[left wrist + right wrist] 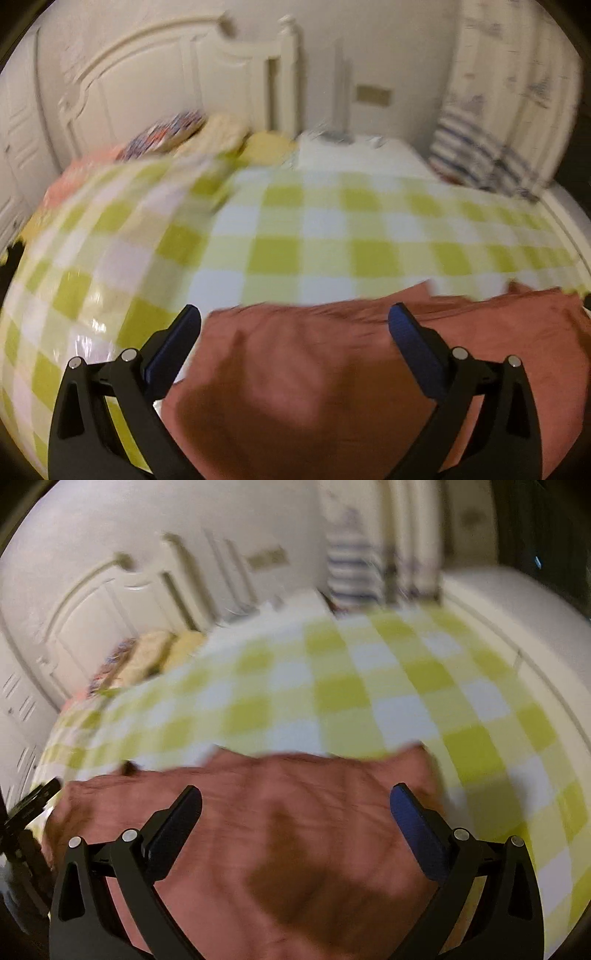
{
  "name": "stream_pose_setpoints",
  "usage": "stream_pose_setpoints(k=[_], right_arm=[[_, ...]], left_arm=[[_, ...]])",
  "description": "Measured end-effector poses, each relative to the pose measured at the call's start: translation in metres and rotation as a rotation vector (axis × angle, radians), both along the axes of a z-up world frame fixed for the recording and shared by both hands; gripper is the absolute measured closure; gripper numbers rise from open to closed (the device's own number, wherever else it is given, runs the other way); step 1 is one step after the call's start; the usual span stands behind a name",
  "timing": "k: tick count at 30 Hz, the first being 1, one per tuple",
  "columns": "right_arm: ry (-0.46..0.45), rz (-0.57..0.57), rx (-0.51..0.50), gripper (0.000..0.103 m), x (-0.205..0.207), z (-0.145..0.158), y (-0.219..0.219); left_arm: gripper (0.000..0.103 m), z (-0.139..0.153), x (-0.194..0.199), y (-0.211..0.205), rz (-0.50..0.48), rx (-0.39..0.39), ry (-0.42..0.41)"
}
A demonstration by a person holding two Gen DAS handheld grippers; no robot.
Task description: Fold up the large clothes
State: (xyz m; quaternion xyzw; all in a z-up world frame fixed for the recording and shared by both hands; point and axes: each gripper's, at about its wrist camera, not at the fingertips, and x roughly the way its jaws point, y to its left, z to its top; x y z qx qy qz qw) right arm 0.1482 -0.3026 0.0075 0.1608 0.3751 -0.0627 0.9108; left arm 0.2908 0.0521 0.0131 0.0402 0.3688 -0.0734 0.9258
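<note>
A rust-red garment (332,369) lies spread on a green-and-white checked bedspread (295,229), near the bed's front edge. My left gripper (295,317) hovers over its left part, open, nothing between the fingers. In the right wrist view the same garment (277,830) fills the lower half, its far edge lying across the checked bedspread (369,686). Above its middle my right gripper (295,797) hangs open and empty. The left gripper's black body (26,812) shows at the left edge. Both views are motion-blurred.
A cream carved headboard (147,74) stands at the back left, with pillows (207,136) and a patterned cushion (166,133) before it. A blue-striped cloth (476,155) hangs at the back right. A white ledge (517,602) runs along the bed's right side.
</note>
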Motion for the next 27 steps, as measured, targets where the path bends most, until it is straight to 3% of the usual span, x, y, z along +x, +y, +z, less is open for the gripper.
stream_pose_setpoints(k=[2,5,8,9,12,16,19,22,26,27], right_arm=[[0.005,0.060,-0.083,0.005,0.006,0.011,0.033],[0.042,0.176,-0.231,0.005,0.021,0.008,0.093],[0.166,0.260,-0.289,0.004,0.042,-0.036,0.130],[0.177,0.269,-0.284,0.004,0.047,-0.052,0.133],[0.156,0.249,-0.239,0.005,0.047,-0.053,0.125],[0.135,0.217,-0.199,0.005,0.037,-0.039,0.108],[0.102,0.117,-0.214,0.005,0.022,-0.024,0.073],[0.132,-0.006,-0.214,0.005,0.012,-0.031,0.021],[0.120,-0.025,-0.053,0.004,0.005,-0.060,-0.017],[0.118,-0.028,-0.064,0.004,0.006,-0.059,-0.016]], left_arm=[[0.002,0.007,-0.008,-0.026,-0.047,0.054,-0.026],[0.002,-0.005,-0.012,-0.064,-0.113,0.128,-0.010],[0.002,-0.051,-0.002,-0.080,-0.117,0.187,0.092],[0.002,-0.067,0.003,-0.078,-0.116,0.174,0.134],[0.002,-0.065,0.007,-0.065,-0.091,0.101,0.140],[0.002,-0.059,0.002,-0.055,-0.098,0.110,0.137],[0.002,-0.044,-0.005,-0.032,-0.067,0.115,0.085],[0.002,-0.038,-0.004,0.000,0.009,0.118,0.056],[0.002,-0.064,0.012,0.036,0.061,-0.017,0.150],[0.002,-0.064,0.013,0.039,0.071,-0.039,0.152]])
